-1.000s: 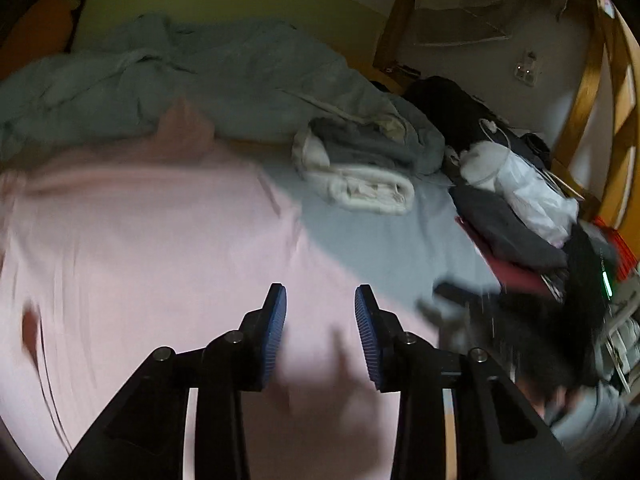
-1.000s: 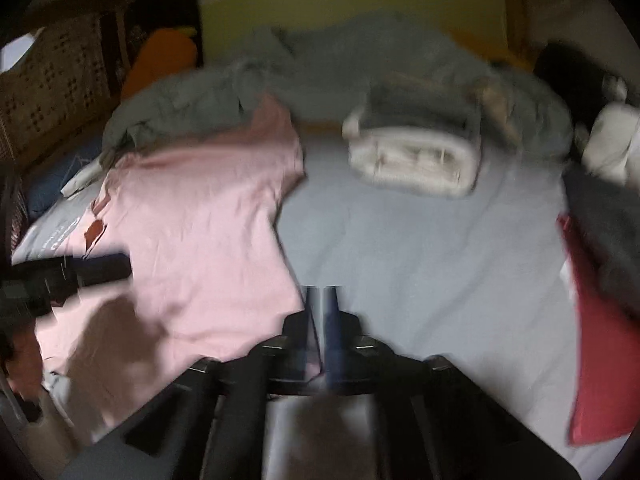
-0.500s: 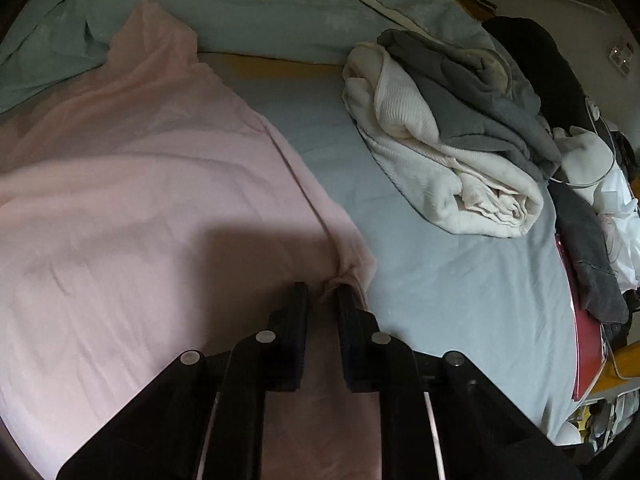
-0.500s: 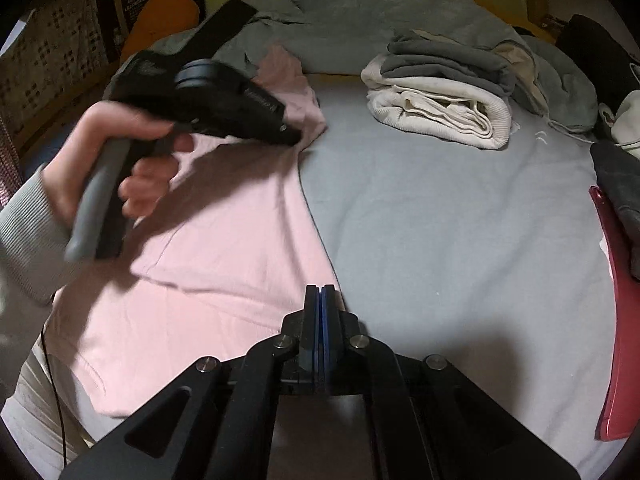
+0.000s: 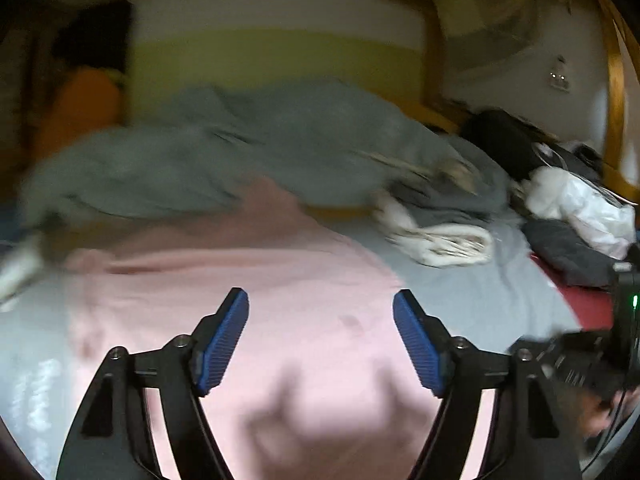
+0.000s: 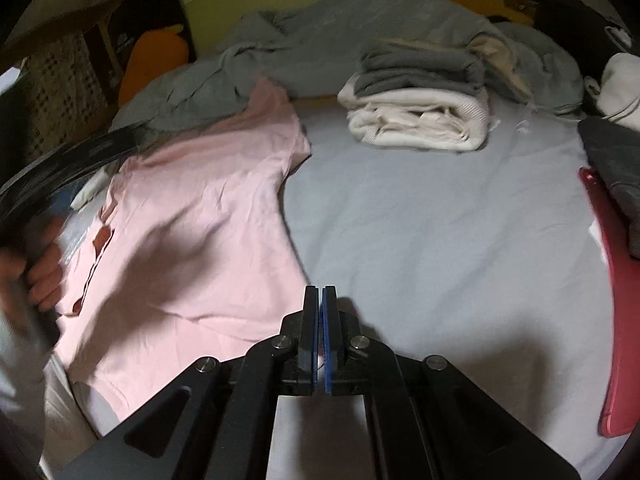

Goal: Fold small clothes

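My left gripper (image 5: 320, 340) hangs above the pink shirt (image 5: 256, 320) at the lower centre of the left wrist frame, its jaws opening with nothing between the blue pads (image 5: 224, 344); the whole frame is smeared with blur. My right gripper (image 6: 321, 304) sits at the lower centre of the right wrist frame, pressed fully closed, its tips at the lower right edge of the pink shirt (image 6: 192, 216) where it meets the grey bedsheet (image 6: 440, 240); I cannot tell whether any cloth is caught between the pads.

The shirt lies spread flat across the left half of the bed in the right wrist frame, one sleeve reaching toward the upper centre, the neck opening toward the left edge; my left hand (image 6: 44, 272) shows blurred at the far left edge, just beside the collar.

A folded stack of cream and grey clothes (image 6: 420, 104) rests on the sheet in the upper centre right, well apart from the shirt; a rumpled grey-green blanket (image 6: 320, 32) fills the top of the frame behind both; a red item (image 6: 616, 320) runs down the right edge beneath dark grey cloth (image 6: 616, 168); an orange cushion (image 6: 156, 60) sits at the upper left against the yellow-green headboard (image 5: 272, 64).
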{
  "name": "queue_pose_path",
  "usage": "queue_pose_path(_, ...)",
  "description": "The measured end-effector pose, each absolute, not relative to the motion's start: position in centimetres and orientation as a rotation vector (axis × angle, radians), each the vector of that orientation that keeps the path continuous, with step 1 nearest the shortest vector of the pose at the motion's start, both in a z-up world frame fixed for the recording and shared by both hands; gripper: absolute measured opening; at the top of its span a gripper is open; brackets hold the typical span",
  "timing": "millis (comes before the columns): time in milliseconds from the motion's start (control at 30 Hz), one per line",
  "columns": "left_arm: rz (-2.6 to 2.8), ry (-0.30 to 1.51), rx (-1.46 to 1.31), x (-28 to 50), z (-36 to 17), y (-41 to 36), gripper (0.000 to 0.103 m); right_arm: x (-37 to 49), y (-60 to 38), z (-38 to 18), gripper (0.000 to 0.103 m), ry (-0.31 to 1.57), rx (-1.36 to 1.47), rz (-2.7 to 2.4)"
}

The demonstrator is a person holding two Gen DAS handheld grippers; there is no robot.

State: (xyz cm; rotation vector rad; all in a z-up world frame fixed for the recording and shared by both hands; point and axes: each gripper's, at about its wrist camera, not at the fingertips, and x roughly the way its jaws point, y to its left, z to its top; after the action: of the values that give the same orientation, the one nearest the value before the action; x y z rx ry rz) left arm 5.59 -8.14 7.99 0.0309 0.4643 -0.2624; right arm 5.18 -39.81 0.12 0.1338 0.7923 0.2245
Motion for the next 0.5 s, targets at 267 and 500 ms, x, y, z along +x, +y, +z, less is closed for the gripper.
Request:
queue_pose_path(267, 0.003, 0.371, 0.063, -1.7, 5.8, 1.2, 0.102, 3.6, -40.4, 2.8, 0.035, 0.627, 0.12, 0.121)
queue_pose_path(500, 0.129, 0.564, -0.043, -1.7, 2.7, 6.8, 0.099, 5.0, -36.1, 4.4, 0.041, 0.662, 0.083, 0.239)
